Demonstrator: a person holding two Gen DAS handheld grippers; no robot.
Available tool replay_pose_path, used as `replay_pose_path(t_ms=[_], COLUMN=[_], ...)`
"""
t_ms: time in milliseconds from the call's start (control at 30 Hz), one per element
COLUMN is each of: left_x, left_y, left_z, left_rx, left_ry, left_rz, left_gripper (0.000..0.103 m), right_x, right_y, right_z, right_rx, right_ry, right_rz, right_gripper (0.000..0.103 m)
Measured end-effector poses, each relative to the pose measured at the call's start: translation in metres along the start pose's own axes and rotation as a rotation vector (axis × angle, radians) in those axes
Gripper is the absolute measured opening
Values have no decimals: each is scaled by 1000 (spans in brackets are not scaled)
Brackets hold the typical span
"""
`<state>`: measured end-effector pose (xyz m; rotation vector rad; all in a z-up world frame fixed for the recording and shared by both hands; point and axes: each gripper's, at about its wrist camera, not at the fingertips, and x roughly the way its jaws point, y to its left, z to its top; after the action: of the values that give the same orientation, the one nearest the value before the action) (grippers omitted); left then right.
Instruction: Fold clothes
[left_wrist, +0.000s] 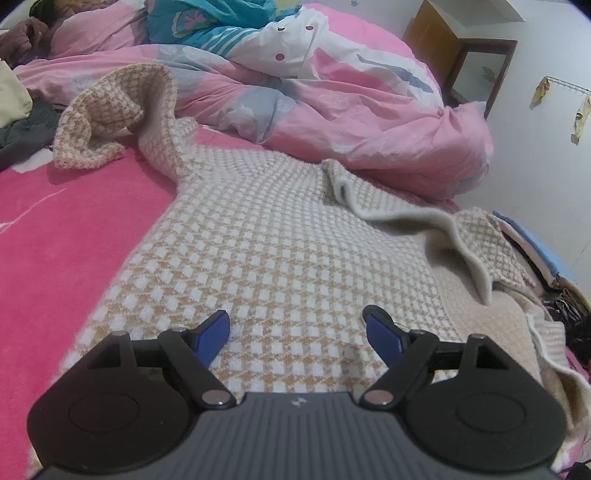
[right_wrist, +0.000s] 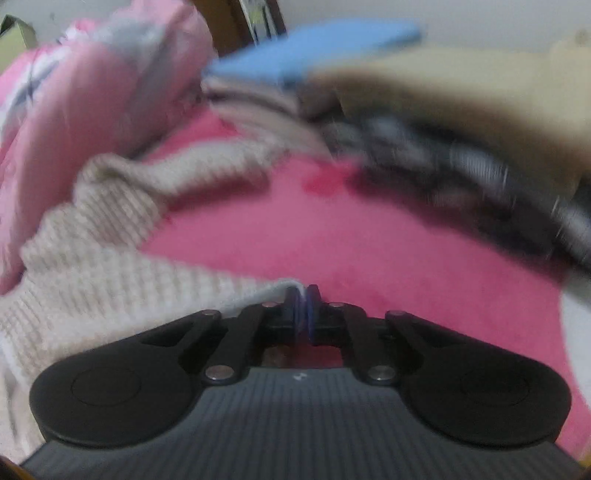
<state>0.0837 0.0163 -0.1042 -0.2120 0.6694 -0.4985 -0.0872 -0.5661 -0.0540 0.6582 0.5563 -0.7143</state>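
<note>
Nearest in the left wrist view, the left hand-held gripper (left_wrist: 295, 332) hovers low over the checked sweater (left_wrist: 280, 236), its blue pads spread wide apart with nothing between them, only the knit below. The sweater lies flat on the hot-pink bed sheet (left_wrist: 66, 236), its body running away from the gripper. One sleeve (left_wrist: 110, 114) is bunched and folded back on itself at the far left; the other sleeve (left_wrist: 436, 229) is turned over toward the right, showing its cream underside. Beyond the sweater a rumpled pink quilt (left_wrist: 351, 110) is heaped across the bed, with a teal patterned cloth (left_wrist: 207, 18) on top at the far end. A wooden bedside cabinet (left_wrist: 443, 40) stands by the wall past the quilt.

In the right wrist view, much blurred, the right hand-held gripper (right_wrist: 303, 306) has its pads pressed together on a thin edge of the sweater (right_wrist: 110, 266), which trails off to the left over the pink sheet (right_wrist: 351, 251). Farther off sits a stack of folded clothes with a light blue piece (right_wrist: 306, 55) on top, beside a dark, indistinct bundle (right_wrist: 461, 173).
</note>
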Motion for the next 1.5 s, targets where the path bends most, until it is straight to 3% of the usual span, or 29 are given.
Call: replay_pose_path(t_ms=[67, 133, 267, 467, 633, 700, 767, 867, 1000, 1100, 1367, 1400, 1500], left_x=[0, 0, -1, -8, -41, -53, -57, -46, -13, 3, 19, 22, 19], left_y=[0, 1, 2, 2, -26, -44, -64, -94, -117, -126, -150, -151, -151], left_z=[0, 0, 1, -1, -4, -5, -7, -12, -15, -17, -24, -24, -19], left_rx=[0, -4, -5, -10, 78, 112, 160, 234, 300, 345, 472, 480, 452], left_ry=[-1, -1, -2, -24, -22, 9, 52, 136, 256, 308, 341, 340, 337], left_rz=[-2, -5, -8, -10, -32, -90, -133, -167, -118, -48, 46, 59, 104], left_gripper=[83, 83, 83, 83, 84, 87, 88, 88, 88, 86, 87, 85, 62], right_x=[-6, -26, -83, -147, -132, -115, -95, -68, -69, -65, -61, -61, -60], right_y=[-14, -23, -18, 45, 93, 96, 92, 82, 83, 77, 70, 70, 66], right_z=[-1, 2, 2, -55, -120, -135, -145, -156, -164, -162, -158, -158, -158], right_rx=[73, 131, 148, 62, 104, 130, 164, 197, 113, 113, 168, 169, 188], right_ry=[10, 13, 9, 179, 371, 348, 297, 229, 143, 137, 163, 165, 172], right_rz=[47, 75, 169, 532, 757, 740, 663, 606, 648, 678, 728, 732, 749], right_gripper=[14, 18, 30, 48, 48, 48, 48, 37, 37, 38, 40, 40, 40])
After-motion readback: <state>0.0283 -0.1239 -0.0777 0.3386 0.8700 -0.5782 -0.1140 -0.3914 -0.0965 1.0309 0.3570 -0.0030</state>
